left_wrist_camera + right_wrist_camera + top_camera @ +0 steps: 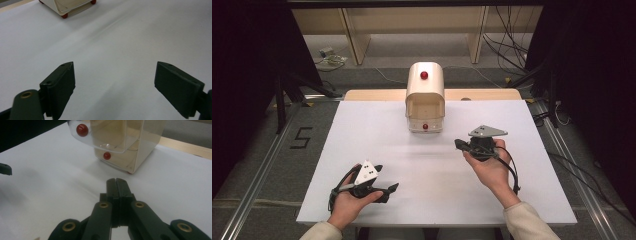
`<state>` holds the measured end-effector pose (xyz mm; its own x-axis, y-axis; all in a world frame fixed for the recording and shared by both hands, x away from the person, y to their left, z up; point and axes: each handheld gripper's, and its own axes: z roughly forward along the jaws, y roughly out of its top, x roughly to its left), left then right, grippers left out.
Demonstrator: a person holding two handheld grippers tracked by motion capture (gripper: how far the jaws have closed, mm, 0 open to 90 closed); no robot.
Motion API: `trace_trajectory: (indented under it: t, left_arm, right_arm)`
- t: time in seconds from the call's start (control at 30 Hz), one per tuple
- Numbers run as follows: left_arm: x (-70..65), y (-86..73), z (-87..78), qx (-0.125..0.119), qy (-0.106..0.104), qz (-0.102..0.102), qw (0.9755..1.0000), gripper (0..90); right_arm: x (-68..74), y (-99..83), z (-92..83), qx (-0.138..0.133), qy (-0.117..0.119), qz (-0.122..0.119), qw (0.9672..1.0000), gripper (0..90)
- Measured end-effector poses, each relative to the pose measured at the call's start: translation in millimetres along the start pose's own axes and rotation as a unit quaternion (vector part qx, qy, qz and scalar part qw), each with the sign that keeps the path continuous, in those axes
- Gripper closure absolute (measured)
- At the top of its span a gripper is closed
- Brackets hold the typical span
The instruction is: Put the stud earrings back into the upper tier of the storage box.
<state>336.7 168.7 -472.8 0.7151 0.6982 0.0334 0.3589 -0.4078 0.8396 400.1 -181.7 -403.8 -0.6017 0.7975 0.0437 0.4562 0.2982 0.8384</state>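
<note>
Cream box (425,97) with a rounded top stands at upper centre of the high view, at the far middle of the white counter (377,150). Two red knobs show on it: one on the curved lid (424,75), one low on the front (425,126). Its front is open, the inside pale. Two grippers are held by two hands. The left gripper (384,187) sits at lower left in the left hand (347,202), its jaws pointing right across the counter. The right gripper (460,144) is right of centre in the right hand (492,167), jaws pointing left, just below and right of the box and apart from it. Each carries one grey three-cornered plate and a black cable. Beyond the counter, at the top of the frame, are wooden legs, loose cables on the floor and dark stands at both sides. Nothing lies between either gripper and the box.

In the left gripper view, the left gripper (115,82) has its jaws wide apart, with bare counter between them. The box (68,6) shows its base at upper left, two red feet visible.

In the right gripper view, the right gripper (116,187) has its jaws pressed together, holding nothing. The box (140,142) stands just ahead at upper centre, its clear lid raised, both knobs visible. One dark jaw tip of the left gripper (5,169) shows at the left edge.
</note>
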Motion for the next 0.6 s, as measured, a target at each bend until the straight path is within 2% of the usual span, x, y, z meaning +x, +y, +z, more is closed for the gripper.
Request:
trace_trajectory:
  t: [0.6]
  left_arm:
    - [0.0, -0.2, -0.1, 0.000, 0.000, 0.000, 1.0000, 16.5]
  right_arm:
    - [3.3, 13.1, 0.5, -0.014, 0.003, -0.002, 0.9999, 90.0]
